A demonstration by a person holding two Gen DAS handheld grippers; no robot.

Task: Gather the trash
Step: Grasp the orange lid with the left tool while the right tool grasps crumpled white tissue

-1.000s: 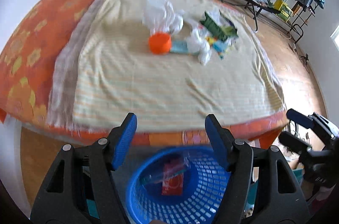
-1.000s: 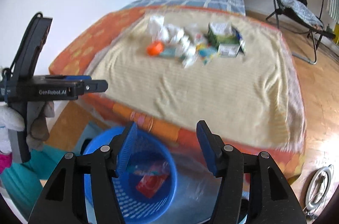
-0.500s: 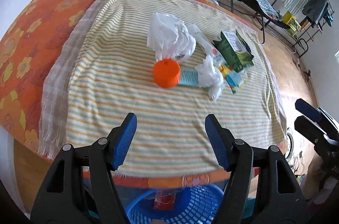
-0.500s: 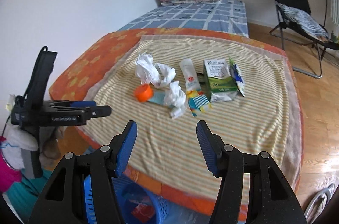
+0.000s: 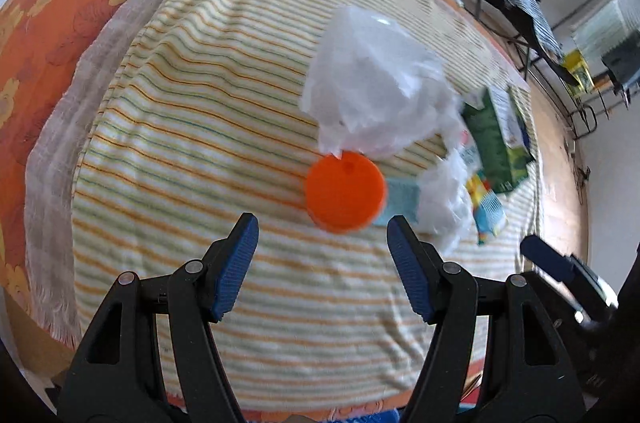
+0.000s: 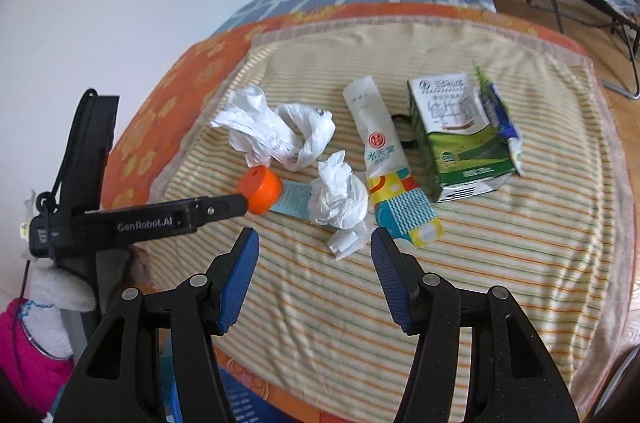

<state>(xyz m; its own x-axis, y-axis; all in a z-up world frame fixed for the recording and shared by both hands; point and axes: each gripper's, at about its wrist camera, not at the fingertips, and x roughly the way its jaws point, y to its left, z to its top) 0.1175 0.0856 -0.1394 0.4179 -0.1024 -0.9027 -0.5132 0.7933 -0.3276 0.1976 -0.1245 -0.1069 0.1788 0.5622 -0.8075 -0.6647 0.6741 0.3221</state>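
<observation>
Your trash lies in one cluster on the striped cloth [image 6: 500, 283] over the bed, none of it held. Item: orange cap [image 5: 345, 196], on the end of a pale blue tube [image 6: 294, 200], nearest your left gripper [image 5: 322, 273], whose jaws stand spread and empty just short of it. Item: crumpled white plastic bag [image 5: 376, 95], touching the cap's far side. Item: wad of white tissue [image 6: 340, 203], lying over the tube's other end, just ahead of your right gripper [image 6: 314, 279], jaws likewise spread with nothing between them. Item: white sachet with red seal [image 6: 374, 127], beside the tissue, its lower end over a patterned wrapper [image 6: 404, 211]. Item: green and white carton [image 6: 456, 135], on its side at the cluster's right, a blue-tipped wrapper [image 6: 500, 115] against it. Item: blue basket [image 6: 244, 399], only a sliver showing below the bed edge.
</observation>
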